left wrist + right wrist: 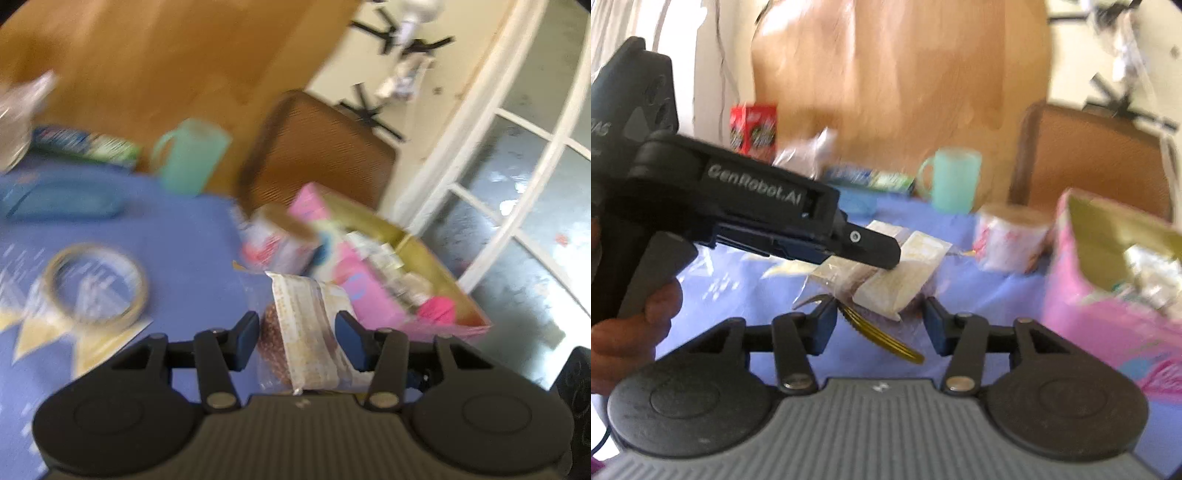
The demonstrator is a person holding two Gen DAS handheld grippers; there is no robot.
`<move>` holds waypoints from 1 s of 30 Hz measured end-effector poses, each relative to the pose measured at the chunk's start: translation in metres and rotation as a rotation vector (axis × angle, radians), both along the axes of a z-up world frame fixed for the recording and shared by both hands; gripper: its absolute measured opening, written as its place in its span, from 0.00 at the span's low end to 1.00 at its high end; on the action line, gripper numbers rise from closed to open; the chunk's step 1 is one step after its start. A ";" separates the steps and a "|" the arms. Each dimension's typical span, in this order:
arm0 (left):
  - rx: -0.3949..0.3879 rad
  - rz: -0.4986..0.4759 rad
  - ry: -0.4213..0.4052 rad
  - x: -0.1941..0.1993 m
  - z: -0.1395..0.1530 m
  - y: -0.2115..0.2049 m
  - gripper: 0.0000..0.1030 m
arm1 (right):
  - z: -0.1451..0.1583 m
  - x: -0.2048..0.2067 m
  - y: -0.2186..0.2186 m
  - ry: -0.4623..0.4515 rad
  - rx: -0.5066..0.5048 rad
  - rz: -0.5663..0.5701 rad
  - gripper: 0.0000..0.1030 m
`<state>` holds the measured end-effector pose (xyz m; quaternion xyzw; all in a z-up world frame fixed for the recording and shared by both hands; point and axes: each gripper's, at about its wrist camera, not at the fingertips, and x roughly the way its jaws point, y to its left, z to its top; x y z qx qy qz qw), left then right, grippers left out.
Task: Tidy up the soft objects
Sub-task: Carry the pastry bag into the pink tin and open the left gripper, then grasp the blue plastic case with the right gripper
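While the frames are smeared by blur, we can still make out the soft packet (306,332): clear plastic, a pale label, something brown inside. It sits crosswise between the fingers of the left gripper (299,339), which is closed narrow on it. In the right wrist view the packet appears clear of the blue tablecloth (192,236).

Right gripper (881,325): near side of the packet, jaws standing wide, pads pressing nothing. A gold fork (882,339) lies in the gap between them; we cannot tell whether it rests on the cloth or hangs from the packet's wrapping. A person's hand (628,332) grips the left tool's handle at the left edge of this view.

Straight ahead of the packet, close:
- wrapped paper roll (280,240), just beyond it
- pink box (369,295) with a gold inside, open, holding small items, just to the right

Further off:
- tape ring (98,284), left, on a gold-edged card
- blue pouch (62,203), far left
- mint mug (192,155), far edge
- blue-green pack (85,146), left of the mug
- red carton (753,127), far left
- brown chair (317,147), beyond the table
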<state>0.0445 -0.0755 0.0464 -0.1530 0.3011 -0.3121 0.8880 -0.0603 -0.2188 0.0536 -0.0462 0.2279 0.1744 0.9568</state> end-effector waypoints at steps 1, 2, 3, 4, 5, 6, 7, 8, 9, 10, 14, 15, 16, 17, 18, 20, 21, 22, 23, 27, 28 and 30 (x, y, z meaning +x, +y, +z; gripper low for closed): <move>0.002 -0.019 -0.021 0.002 0.008 -0.010 0.45 | 0.006 -0.003 -0.008 -0.030 -0.006 -0.026 0.52; 0.004 -0.040 -0.040 0.004 0.015 -0.022 0.45 | 0.011 -0.004 -0.016 -0.053 -0.009 -0.051 0.52; 0.009 -0.062 -0.055 0.007 0.023 -0.036 0.45 | 0.016 -0.006 -0.026 -0.072 -0.011 -0.076 0.52; 0.016 -0.087 -0.067 0.010 0.030 -0.052 0.45 | 0.020 -0.007 -0.037 -0.087 -0.009 -0.103 0.52; 0.021 -0.108 -0.077 0.012 0.034 -0.065 0.45 | 0.023 -0.008 -0.049 -0.098 -0.010 -0.129 0.52; 0.029 -0.131 -0.089 0.016 0.039 -0.081 0.45 | 0.026 -0.008 -0.060 -0.108 -0.016 -0.155 0.52; 0.037 -0.147 -0.102 0.018 0.044 -0.095 0.45 | 0.029 -0.006 -0.070 -0.111 -0.025 -0.179 0.52; 0.047 -0.157 -0.114 0.022 0.047 -0.111 0.50 | 0.031 -0.002 -0.079 -0.112 -0.034 -0.201 0.52; 0.061 -0.159 -0.122 0.028 0.050 -0.126 0.55 | 0.033 0.005 -0.088 -0.116 -0.043 -0.223 0.53; 0.078 -0.154 -0.127 0.036 0.051 -0.140 0.71 | 0.034 0.015 -0.096 -0.124 -0.065 -0.247 0.54; 0.190 -0.046 -0.158 0.048 0.043 -0.159 0.68 | 0.011 0.066 -0.119 -0.084 -0.215 -0.406 0.59; 0.166 -0.052 -0.145 0.045 0.040 -0.149 0.68 | 0.010 0.064 -0.126 -0.076 -0.183 -0.403 0.53; 0.145 -0.060 -0.138 0.040 0.037 -0.137 0.69 | 0.010 0.058 -0.133 -0.079 -0.122 -0.389 0.50; 0.144 -0.050 -0.144 0.034 0.034 -0.125 0.70 | 0.010 0.050 -0.139 -0.083 -0.073 -0.384 0.50; 0.151 -0.037 -0.152 0.028 0.031 -0.114 0.70 | 0.010 0.042 -0.142 -0.087 -0.046 -0.386 0.50; 0.148 -0.027 -0.153 0.016 0.023 -0.089 0.70 | 0.011 0.028 -0.143 -0.113 0.006 -0.385 0.50; 0.150 -0.028 -0.146 0.010 0.018 -0.077 0.70 | 0.011 0.020 -0.142 -0.126 0.043 -0.379 0.50; 0.158 -0.020 -0.138 0.005 0.012 -0.066 0.70 | 0.013 0.015 -0.141 -0.137 0.075 -0.371 0.50; 0.170 -0.006 -0.128 0.001 0.007 -0.056 0.70 | 0.015 0.011 -0.138 -0.149 0.106 -0.358 0.50; 0.191 0.071 -0.079 -0.009 -0.010 -0.011 0.70 | 0.023 0.016 -0.110 -0.147 0.167 -0.256 0.51; 0.186 0.096 -0.071 -0.010 -0.013 0.002 0.70 | 0.023 0.015 -0.101 -0.141 0.169 -0.228 0.50; 0.186 0.157 -0.071 -0.015 -0.016 0.029 0.70 | 0.024 0.024 -0.084 -0.122 0.163 -0.174 0.50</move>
